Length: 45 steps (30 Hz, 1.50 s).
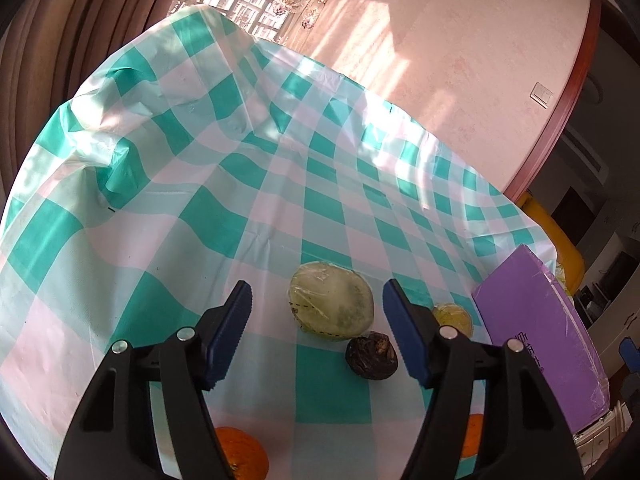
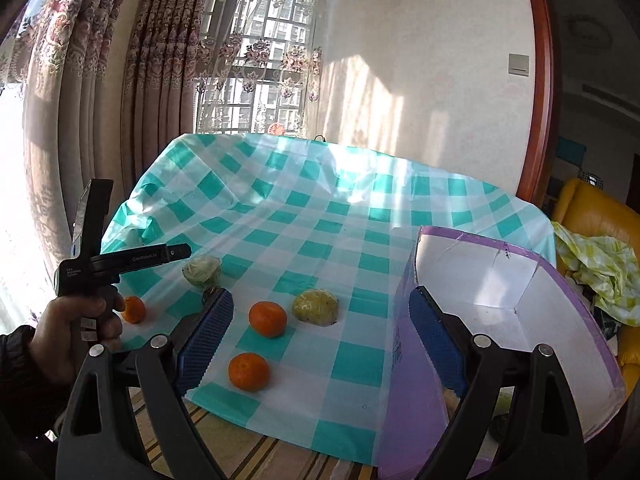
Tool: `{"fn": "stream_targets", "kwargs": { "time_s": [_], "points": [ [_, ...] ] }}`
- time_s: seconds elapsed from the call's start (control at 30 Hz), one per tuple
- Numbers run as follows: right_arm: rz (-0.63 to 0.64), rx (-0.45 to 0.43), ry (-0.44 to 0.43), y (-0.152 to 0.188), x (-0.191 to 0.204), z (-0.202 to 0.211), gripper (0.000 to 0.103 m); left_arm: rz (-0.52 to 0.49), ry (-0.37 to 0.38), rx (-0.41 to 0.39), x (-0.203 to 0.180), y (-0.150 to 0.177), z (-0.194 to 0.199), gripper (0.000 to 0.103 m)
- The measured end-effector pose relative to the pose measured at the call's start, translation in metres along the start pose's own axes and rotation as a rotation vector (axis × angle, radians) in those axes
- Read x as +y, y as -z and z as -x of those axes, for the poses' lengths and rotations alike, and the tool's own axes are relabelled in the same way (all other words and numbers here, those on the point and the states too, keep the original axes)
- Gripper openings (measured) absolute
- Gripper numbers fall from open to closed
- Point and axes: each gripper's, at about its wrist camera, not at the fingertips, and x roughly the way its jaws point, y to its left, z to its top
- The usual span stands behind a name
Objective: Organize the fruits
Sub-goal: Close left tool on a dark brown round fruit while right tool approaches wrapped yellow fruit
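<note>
At lower centre of the left wrist view, our left gripper point(image 1: 316, 330) hangs spread and empty over the wrapped green fruit point(image 1: 331, 305) and a dark fruit point(image 1: 372, 355); we judge a pick is starting, so next we lower and pinch, then carry to the purple box point(image 2: 516, 312)

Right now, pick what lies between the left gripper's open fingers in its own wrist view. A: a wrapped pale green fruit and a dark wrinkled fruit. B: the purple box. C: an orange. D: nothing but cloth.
A: in the left wrist view the wrapped pale green fruit and the dark wrinkled fruit sit framed between the left gripper fingers, with no pad touching either.
</note>
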Motion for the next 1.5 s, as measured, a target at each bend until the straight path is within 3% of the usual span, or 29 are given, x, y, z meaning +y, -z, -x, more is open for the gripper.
{"fn": "stream_targets", "kwargs": {
  "time_s": [0.23, 0.37, 0.73, 0.97, 1.23, 1.5],
  "points": [
    [0.026, 0.076, -0.062, 0.014, 0.029, -0.03, 0.087, -0.037, -0.006, 0.006, -0.006, 0.004, -0.002, 0.061],
    [0.021, 0.135, -0.059, 0.022, 0.035, -0.05, 0.087, -0.108, 0.012, 0.016, -0.018, 0.008, -0.004, 0.059],
    [-0.06, 0.21, -0.056, 0.025, 0.022, -0.085, 0.087, -0.241, 0.07, 0.095, -0.042, 0.02, -0.017, 0.045],
    [-0.115, 0.247, -0.038, 0.025, 0.011, -0.102, 0.087, -0.298, 0.126, 0.166, -0.052, 0.028, -0.027, 0.042],
    [-0.13, 0.256, -0.03, 0.019, 0.01, -0.119, 0.087, -0.294, 0.141, 0.193, -0.051, 0.03, -0.032, 0.042],
    [-0.178, 0.283, -0.032, 0.015, 0.003, -0.138, 0.087, -0.299, 0.092, 0.211, -0.05, 0.031, -0.038, 0.042]
  ]
}}
